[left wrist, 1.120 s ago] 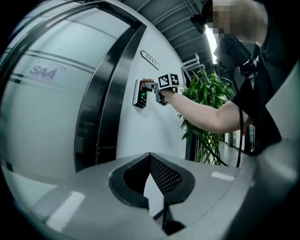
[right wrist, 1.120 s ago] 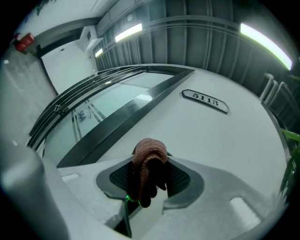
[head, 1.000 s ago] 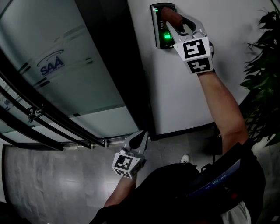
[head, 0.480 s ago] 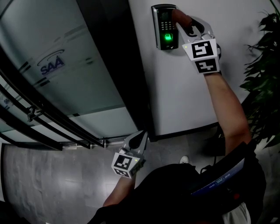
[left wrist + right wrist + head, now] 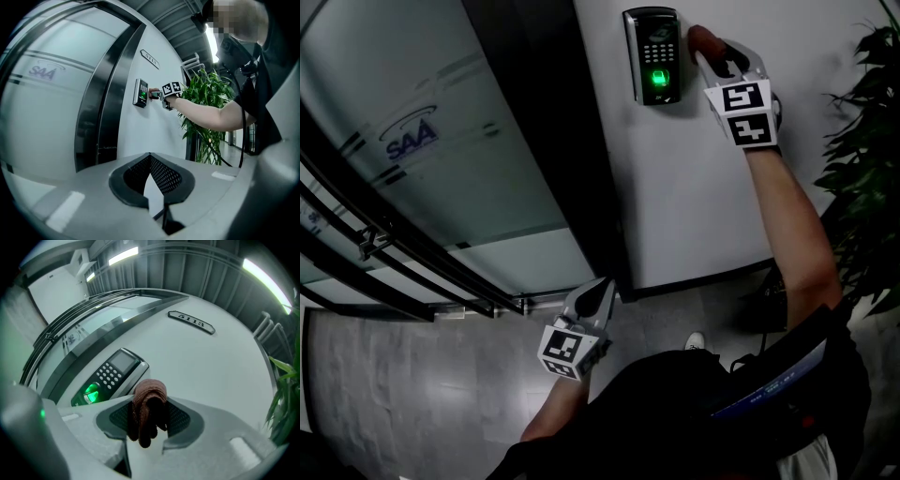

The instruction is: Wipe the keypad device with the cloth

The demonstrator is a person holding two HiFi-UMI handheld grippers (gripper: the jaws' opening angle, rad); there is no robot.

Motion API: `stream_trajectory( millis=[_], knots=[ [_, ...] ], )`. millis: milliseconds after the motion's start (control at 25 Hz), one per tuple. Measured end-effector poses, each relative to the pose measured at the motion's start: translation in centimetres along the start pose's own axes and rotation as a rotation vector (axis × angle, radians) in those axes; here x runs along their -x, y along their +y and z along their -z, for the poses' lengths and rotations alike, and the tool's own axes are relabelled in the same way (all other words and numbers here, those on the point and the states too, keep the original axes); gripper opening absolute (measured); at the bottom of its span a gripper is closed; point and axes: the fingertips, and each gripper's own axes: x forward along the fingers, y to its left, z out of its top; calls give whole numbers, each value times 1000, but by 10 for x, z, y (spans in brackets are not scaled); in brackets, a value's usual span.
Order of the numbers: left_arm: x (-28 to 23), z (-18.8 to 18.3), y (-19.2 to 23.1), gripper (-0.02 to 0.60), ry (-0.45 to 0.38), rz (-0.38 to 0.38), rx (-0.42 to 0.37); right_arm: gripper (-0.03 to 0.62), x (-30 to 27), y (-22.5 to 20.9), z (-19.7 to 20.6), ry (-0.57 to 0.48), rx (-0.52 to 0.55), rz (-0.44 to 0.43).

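Right gripper (image 5: pixel 718 58) clamped on brown cloth (image 5: pixel 701 39), just right of the wall keypad device (image 5: pixel 652 54), off its face. Left gripper (image 5: pixel 596 298) closed, empty, hanging low. Potted plant (image 5: pixel 867 141) right, glass door (image 5: pixel 422 150) left.

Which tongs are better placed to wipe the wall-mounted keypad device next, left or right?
Right. The right tongs grip the folded brown cloth beside the black keypad device; the left tongs hang low, shut and empty.
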Motion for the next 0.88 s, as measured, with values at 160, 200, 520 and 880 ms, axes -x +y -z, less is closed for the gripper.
stream_trajectory(
  millis=[160, 200, 520, 880],
  knots=[
    [-1, -1, 0, 15, 1, -1, 1, 144, 5, 2, -2, -15, -8, 1],
    [-2, 0, 0, 17, 1, -1, 0, 144, 8, 5, -4, -26, -10, -2],
    [-2, 2, 2, 17, 9, -2, 1, 146, 41, 64, -33, -140, -24, -75],
    [0, 0, 0, 15, 4, -10, 0, 144, 35, 136, -30, -130, -120, -211]
  ],
)
